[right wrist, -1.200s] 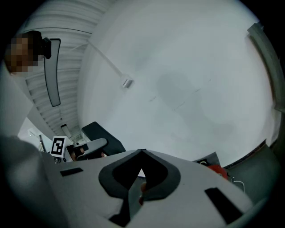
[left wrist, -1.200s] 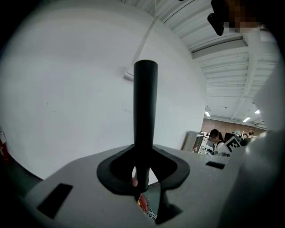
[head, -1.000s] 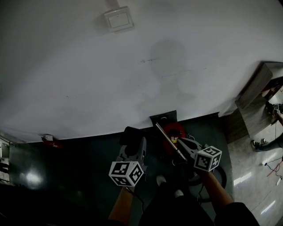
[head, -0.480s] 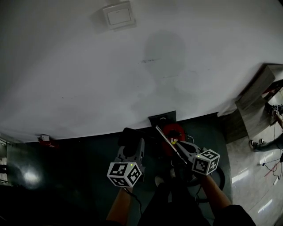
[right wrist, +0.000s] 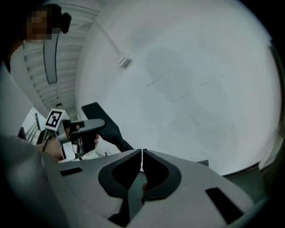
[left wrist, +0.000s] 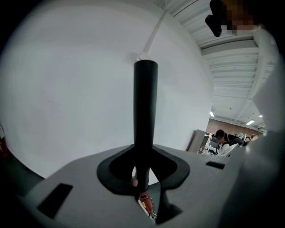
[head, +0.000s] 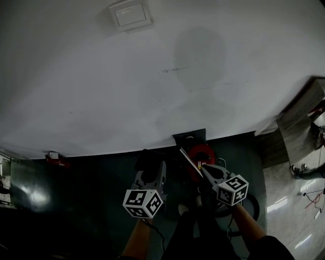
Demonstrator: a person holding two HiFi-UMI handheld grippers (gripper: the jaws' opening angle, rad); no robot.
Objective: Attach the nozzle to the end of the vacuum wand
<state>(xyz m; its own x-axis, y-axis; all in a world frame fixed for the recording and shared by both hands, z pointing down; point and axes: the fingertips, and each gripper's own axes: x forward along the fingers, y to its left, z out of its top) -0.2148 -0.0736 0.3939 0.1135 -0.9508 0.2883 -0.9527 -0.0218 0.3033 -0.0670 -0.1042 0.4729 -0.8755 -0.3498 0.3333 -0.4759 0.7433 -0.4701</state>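
In the head view my left gripper (head: pixel 152 171) is shut on a black vacuum nozzle (head: pixel 147 158), which sticks out past its jaws toward the wall. The left gripper view shows that nozzle's tube (left wrist: pixel 145 111) standing upright between the jaws of the left gripper (left wrist: pixel 143 178). A thin silver wand (head: pixel 190 160) slants up from beside my right gripper (head: pixel 204 167) over the red vacuum body (head: pixel 201 152). In the right gripper view the right gripper (right wrist: pixel 142 153) is shut, with only a slit of wall showing between its jaws. From there the left gripper (right wrist: pixel 80 129) appears with the nozzle (right wrist: pixel 104 122).
A white wall fills most of the view, with a switch plate (head: pixel 129 15) high up. The floor (head: pixel 86 193) is dark. A small red item (head: pixel 56 158) lies by the wall at left. A black hose (head: pixel 249 203) curls beside my right arm. A wooden cabinet (head: pixel 299 114) stands right.
Both grippers have sunk a little. The right gripper's marker cube has shifted slightly down and left. The left gripper still grips the nozzle.
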